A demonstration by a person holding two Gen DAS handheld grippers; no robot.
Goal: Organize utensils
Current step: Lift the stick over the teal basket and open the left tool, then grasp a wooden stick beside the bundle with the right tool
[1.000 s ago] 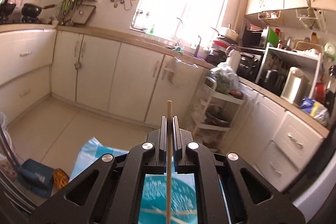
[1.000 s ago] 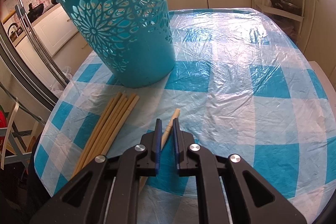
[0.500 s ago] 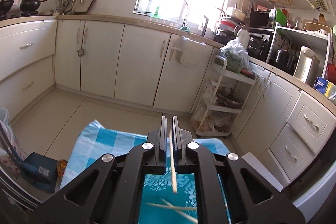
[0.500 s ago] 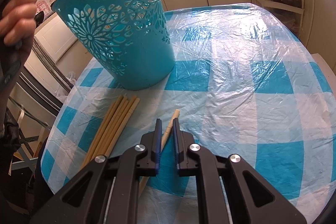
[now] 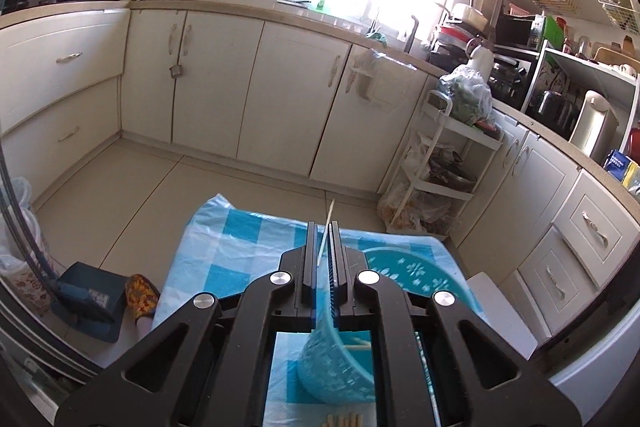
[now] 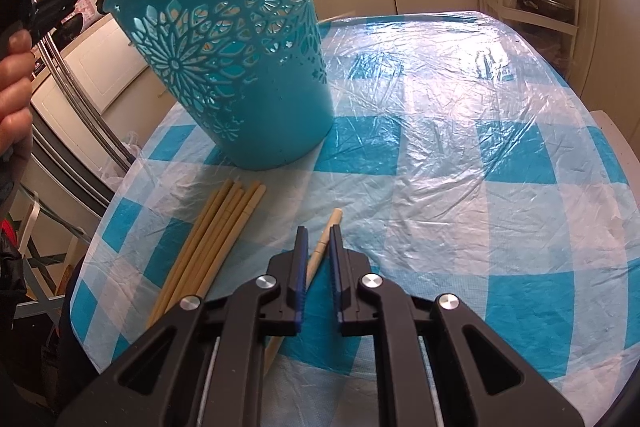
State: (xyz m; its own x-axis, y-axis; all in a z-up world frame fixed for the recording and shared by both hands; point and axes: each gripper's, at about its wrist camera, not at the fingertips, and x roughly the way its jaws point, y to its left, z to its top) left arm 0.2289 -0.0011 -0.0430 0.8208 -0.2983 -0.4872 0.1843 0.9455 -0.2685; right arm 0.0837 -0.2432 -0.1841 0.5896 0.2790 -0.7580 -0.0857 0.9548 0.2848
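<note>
Your left claw (image 5: 323, 227) hangs above the teal basket (image 5: 404, 275), its 2 fingers parted by a narrow gap. A thin pale chopstick (image 5: 325, 233) shows in that gap, slanting up past the fingertips; whether the pads touch it or it is loose, you cannot tell from this view. Below the claw, through the opening in its frame, the basket's inside shows another stick (image 5: 359, 345) lying across it. At the bottom edge, under the claw, the cut ends of several chopsticks (image 5: 343, 420) peek in.

Your right claw (image 6: 319, 233) sits low over the worktop (image 6: 460, 131), fingers slightly apart and holding nothing. A single chopstick (image 6: 325, 241) lies on the checked plastic cover, running from under the claw forward between the fingers, its blunt end just ahead of the tips. Just left of the claw a bundle of about 5 chopsticks (image 6: 218, 227) lies side by side, ends pointing toward the basket (image 6: 236, 39). The basket stands ahead and to the left of the claw, close beyond the bundle.

Only the right view shows the basket's flower cut-outs from the side, your left claw's body near the rim at upper left, and your hand (image 6: 14, 87) at the left edge. Only the left view shows the basket's inside.
</note>
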